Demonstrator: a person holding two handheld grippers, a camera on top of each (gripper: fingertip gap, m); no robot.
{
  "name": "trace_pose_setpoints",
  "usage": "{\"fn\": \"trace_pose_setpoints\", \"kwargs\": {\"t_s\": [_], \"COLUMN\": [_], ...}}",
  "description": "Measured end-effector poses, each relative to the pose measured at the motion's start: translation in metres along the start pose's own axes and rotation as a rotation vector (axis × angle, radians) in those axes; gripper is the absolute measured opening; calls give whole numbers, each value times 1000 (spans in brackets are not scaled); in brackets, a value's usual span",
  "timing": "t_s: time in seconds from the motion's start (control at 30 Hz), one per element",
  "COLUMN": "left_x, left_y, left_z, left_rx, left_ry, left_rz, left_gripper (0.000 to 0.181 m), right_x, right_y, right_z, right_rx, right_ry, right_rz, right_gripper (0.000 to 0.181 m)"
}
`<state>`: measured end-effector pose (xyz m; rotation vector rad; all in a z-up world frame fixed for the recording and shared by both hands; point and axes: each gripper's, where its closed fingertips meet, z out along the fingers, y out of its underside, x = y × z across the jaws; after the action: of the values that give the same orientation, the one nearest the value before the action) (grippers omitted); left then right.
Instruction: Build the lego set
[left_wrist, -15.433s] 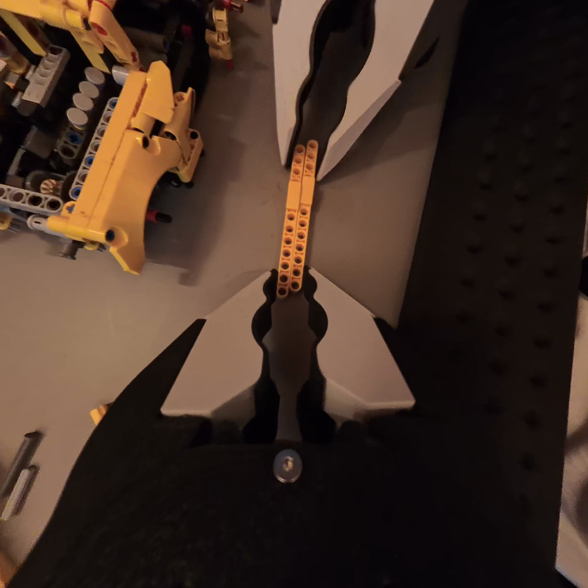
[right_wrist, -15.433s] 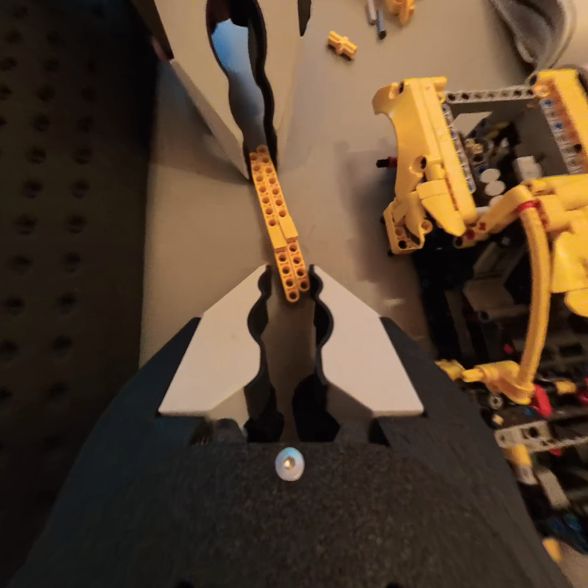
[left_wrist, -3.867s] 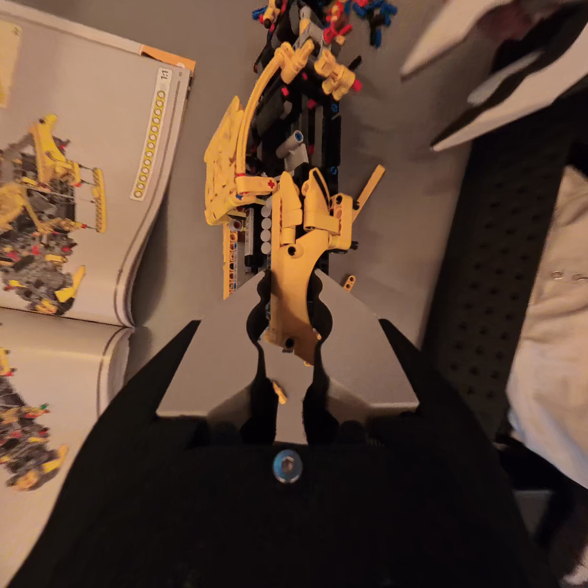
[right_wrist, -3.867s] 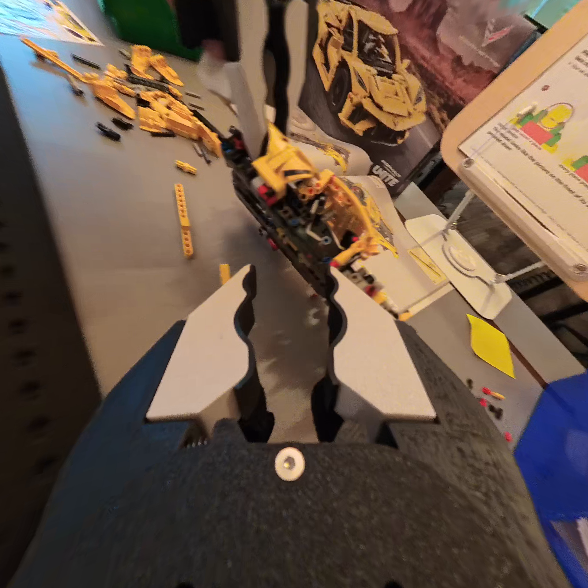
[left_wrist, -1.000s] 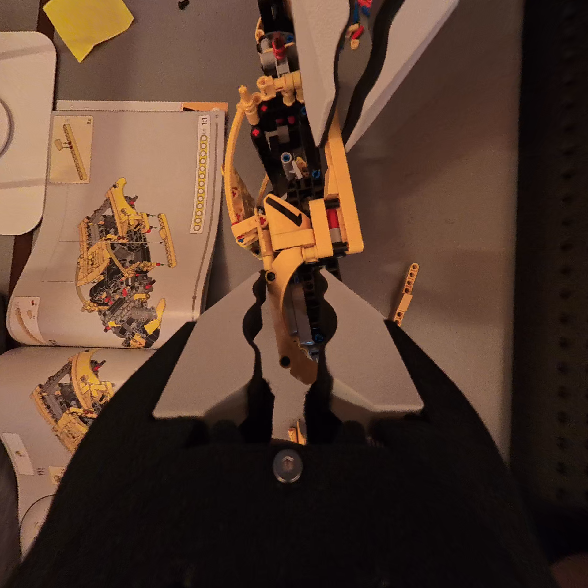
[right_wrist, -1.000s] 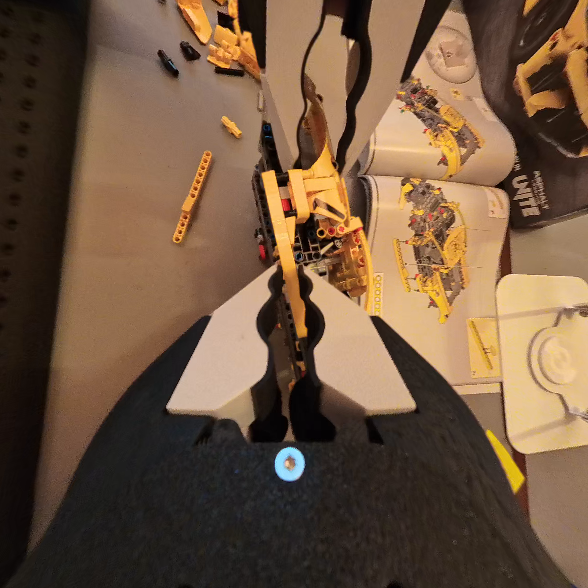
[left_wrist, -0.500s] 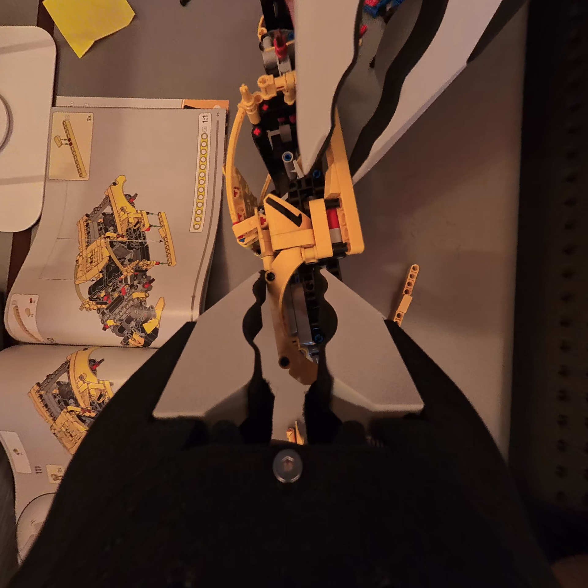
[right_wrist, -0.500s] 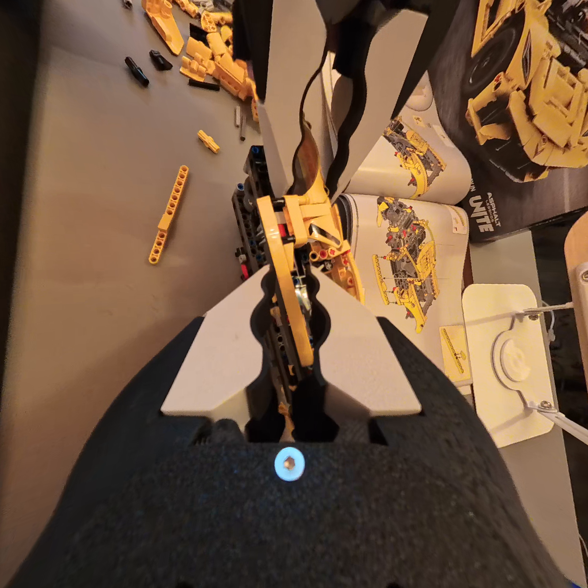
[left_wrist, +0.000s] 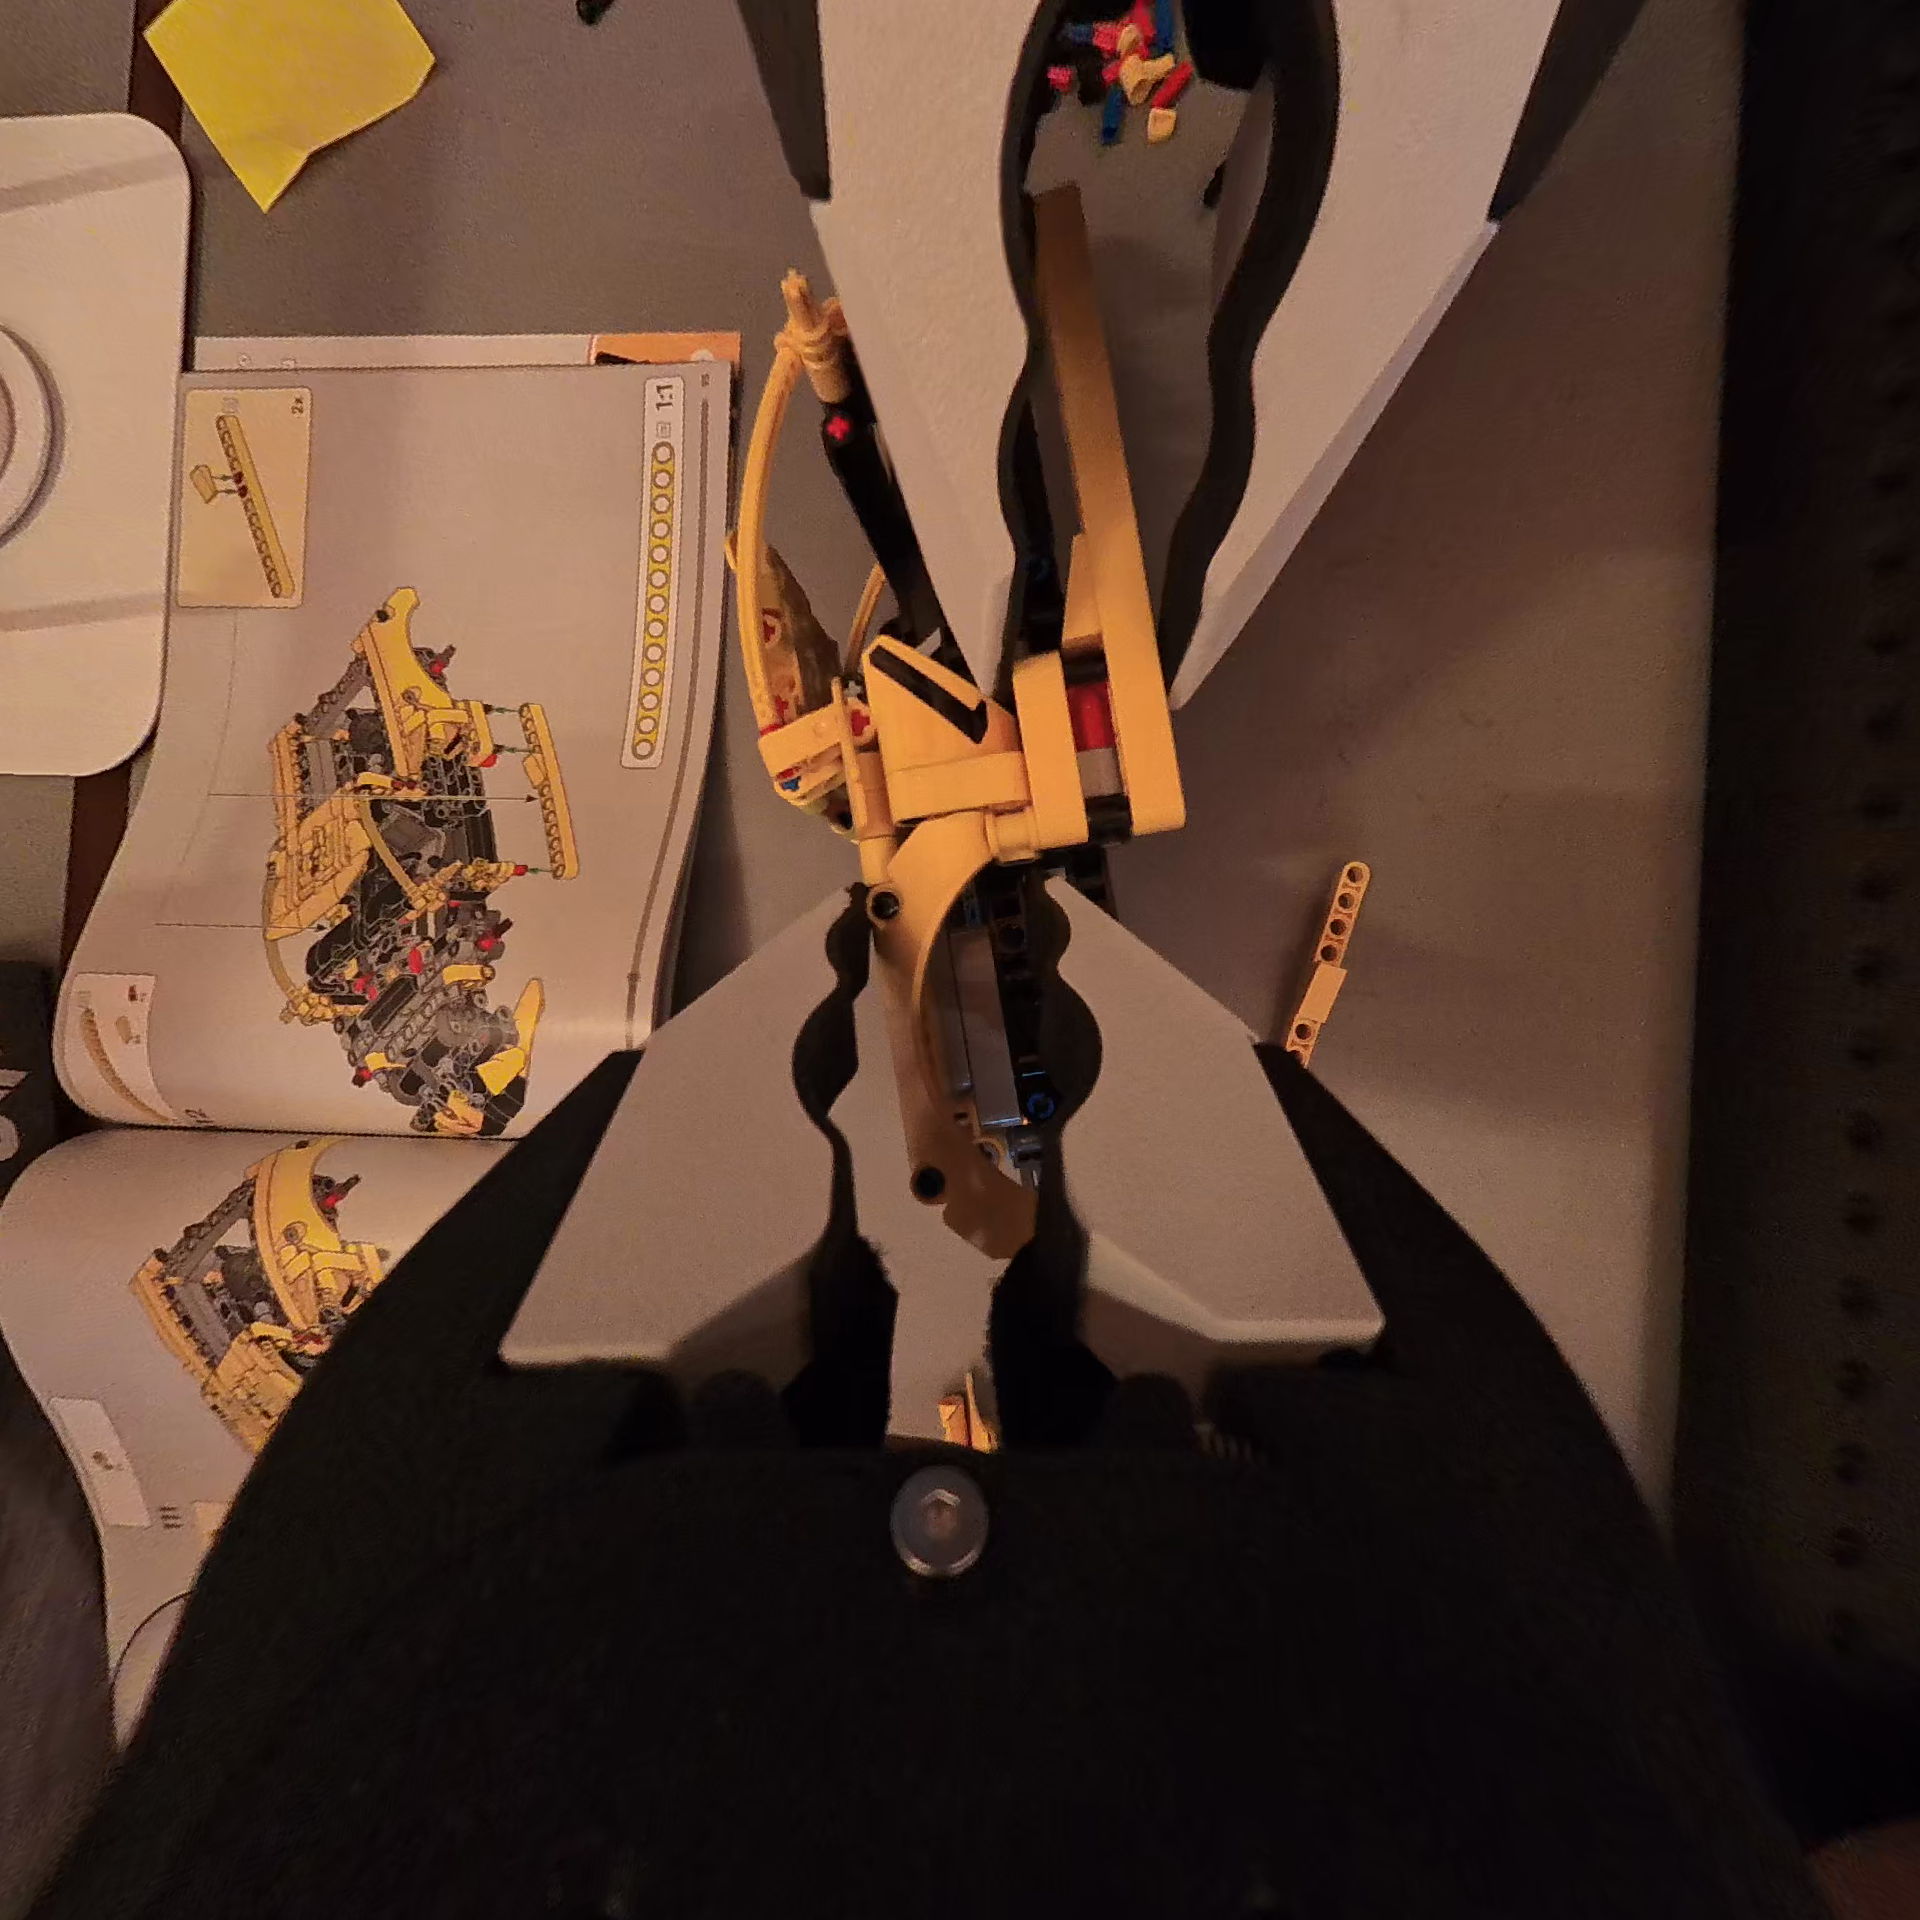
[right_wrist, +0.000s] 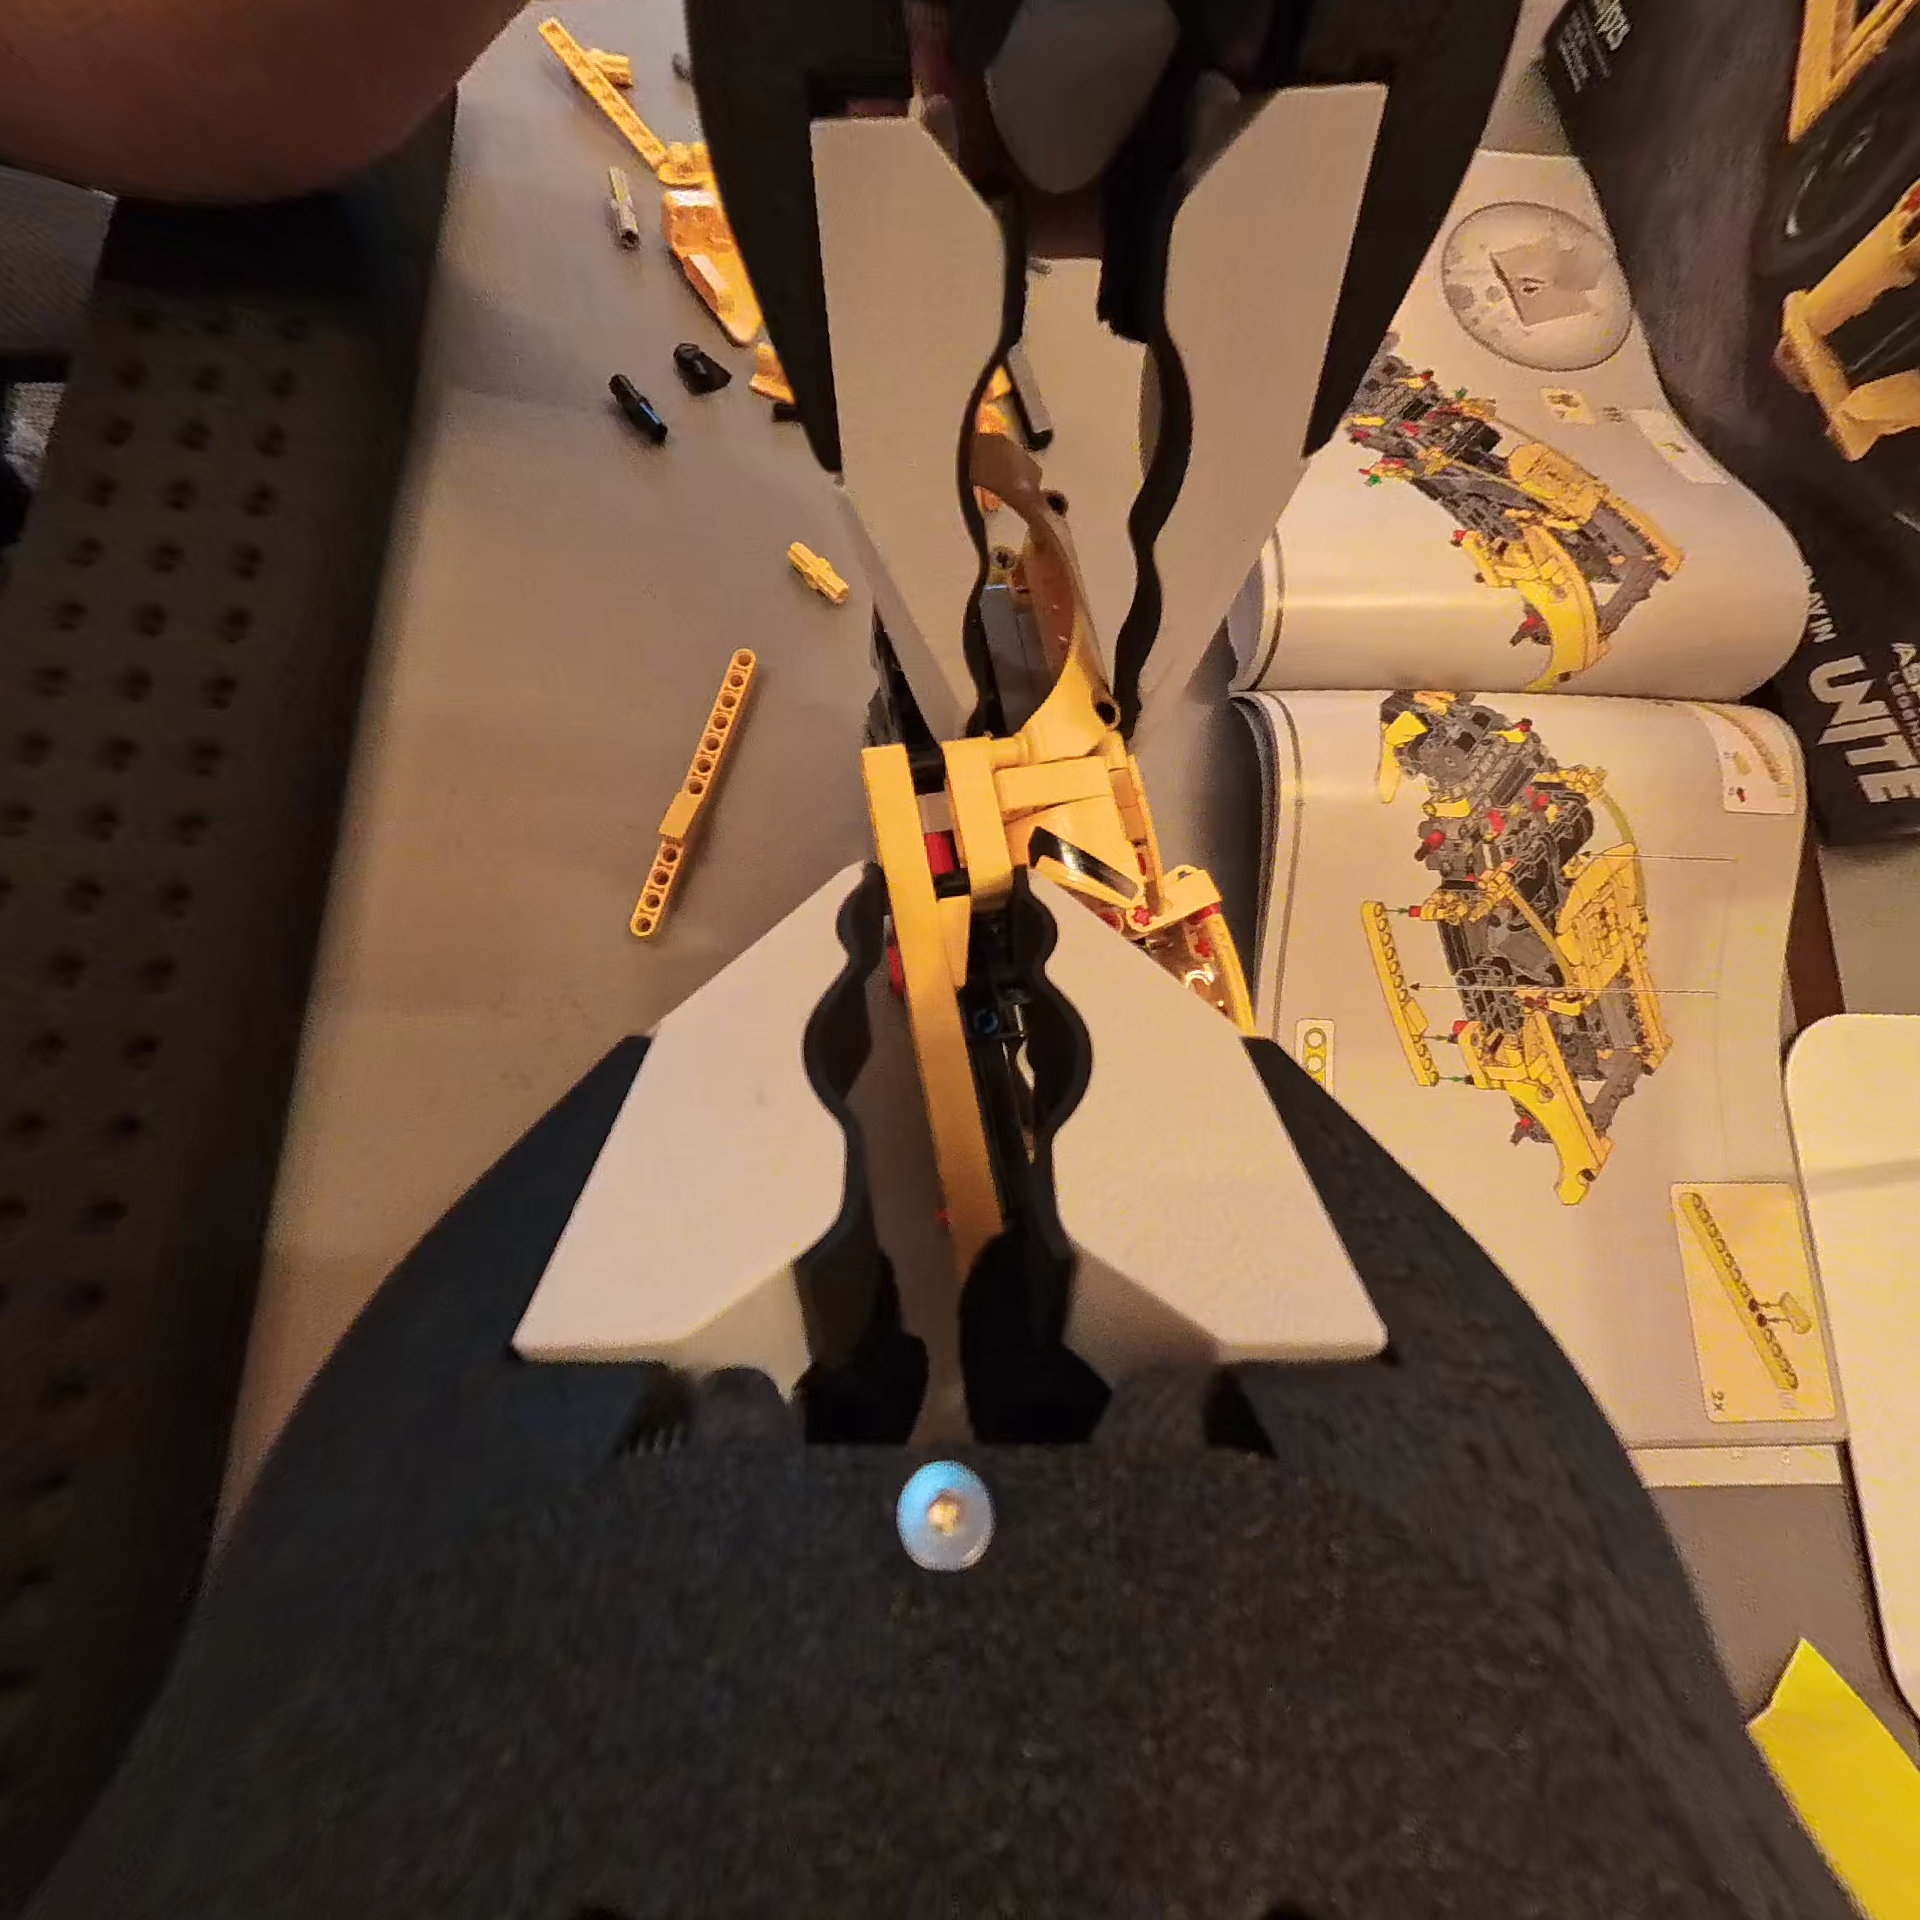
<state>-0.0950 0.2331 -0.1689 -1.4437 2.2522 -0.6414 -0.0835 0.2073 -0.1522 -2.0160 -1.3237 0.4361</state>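
Note:
The part-built yellow and black lego model (left_wrist: 997, 769) hangs edge-on above the grey table, held at both ends. My left gripper (left_wrist: 961, 914) is shut on its curved yellow fender end. My right gripper (left_wrist: 1081, 686) reaches in from the top of the left wrist view and is shut on the long yellow beam side. In the right wrist view the model (right_wrist: 997, 810) runs from my right gripper (right_wrist: 945, 883) up to the left gripper (right_wrist: 1044, 717). The two grippers' tips nearly meet. A loose yellow beam (right_wrist: 696, 790) lies on the table, also in the left wrist view (left_wrist: 1330, 956).
An open instruction booklet (left_wrist: 416, 727) (right_wrist: 1507, 935) lies beside the model. Loose yellow pieces (right_wrist: 707, 239), black pins (right_wrist: 639, 405) and a small connector (right_wrist: 818, 571) lie scattered. A dark perforated mat (right_wrist: 156, 727), the set's box (right_wrist: 1818, 312), a white stand base (left_wrist: 73, 447) and a yellow note (left_wrist: 291, 73) border the area. Both grippers' tips are roughly 35 cm from the yellow note (left_wrist: 291, 73).
The right gripper has slid farther along the model toward the left gripper and closed on it. The model has tilted slightly. The left gripper keeps its hold.

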Motion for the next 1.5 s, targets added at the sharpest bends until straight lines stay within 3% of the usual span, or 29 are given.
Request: {"fn": "trace_pose_setpoints", "kwargs": {"t_s": [0.33,0.8,1.07,1.27,1.33,1.4,1.5], "left_x": [-3,0,3,20,15,2,8], "left_y": [0,-2,-12,-24,-22,-15,-21], "left_z": [1,2,-8,-27,-20,-14,-12], "left_rx": [2,-12,183,353,325,278,320], "left_ry": [-8,-35,94,230,129,-47,-149], "left_rz": [-23,-10,-98,-164,-169,-179,-165], "left_gripper": [29,29,32,48,59,84,87], "right_x": [3,-1,-2,-1,0,0,-2], "right_y": [2,2,4,4,4,4,4], "right_z": [1,-2,-4,-3,-3,-3,-3], "right_rx": [-87,-78,-80,-88,-92,-88,-70], "right_ry": [16,-91,-65,-53,-48,-46,-46], "right_rz": [-90,12,-23,-12,-15,-17,-17], "right_gripper": [22,22,22,22,22,22,22]}}
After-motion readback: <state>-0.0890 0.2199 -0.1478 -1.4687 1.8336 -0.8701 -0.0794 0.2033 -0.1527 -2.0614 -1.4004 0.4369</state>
